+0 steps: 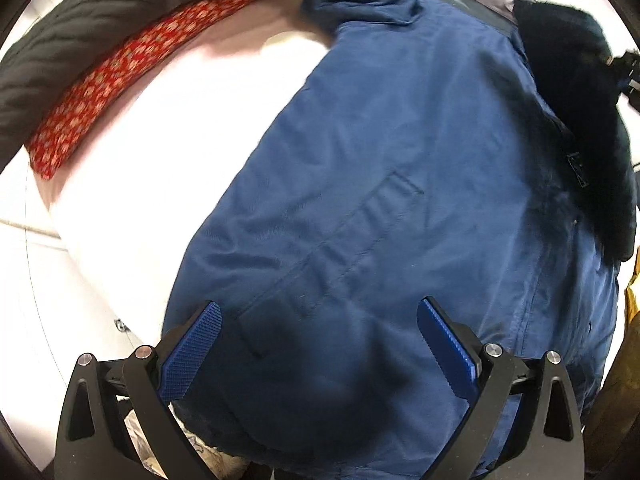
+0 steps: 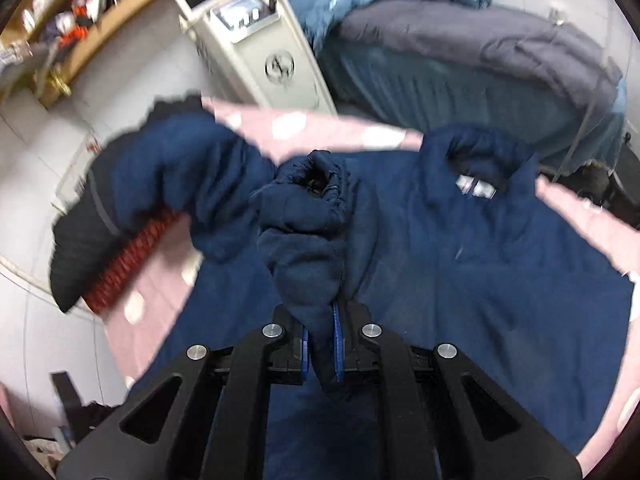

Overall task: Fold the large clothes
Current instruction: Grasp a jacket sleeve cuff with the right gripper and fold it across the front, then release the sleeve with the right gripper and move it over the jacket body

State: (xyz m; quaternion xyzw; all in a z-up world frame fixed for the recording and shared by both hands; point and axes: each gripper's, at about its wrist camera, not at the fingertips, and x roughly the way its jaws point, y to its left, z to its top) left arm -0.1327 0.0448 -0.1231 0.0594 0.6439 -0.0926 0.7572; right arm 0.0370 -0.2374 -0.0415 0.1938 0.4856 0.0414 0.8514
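Pink bedding with pale spots (image 2: 344,130) covers the surface that carries everything, and it shows washed out and nearly white in the left wrist view (image 1: 192,128). Spread over most of it lies a large navy blue jacket (image 1: 400,184), its body flat with stitched seams and a few creases, and a dark furry collar (image 1: 572,92) along the side toward the right of that view. Past the jacket, at the bedding's far left edge, a red patterned cloth (image 1: 120,92) lies in a long strip, with a black garment (image 1: 72,32) just beyond it.

Above the jacket's body the left gripper (image 1: 320,332) points straight down, its blue ribbed pads (image 1: 192,352) spread wide with nothing between them and not touching the fabric.

Seen from the right wrist, the right gripper (image 2: 322,344) is clamped tight on a bunched fold of the jacket (image 2: 460,280), apparently a sleeve end, whose gathered cuff (image 2: 312,184) rises in front of the fingers. The picture is smeared by motion. Beyond the bedding's far edge stand a cream cabinet-like unit (image 2: 256,36), a wooden shelf (image 2: 72,12) with clutter at the upper left, and a heap of grey and teal bedclothes (image 2: 460,40) at the upper right
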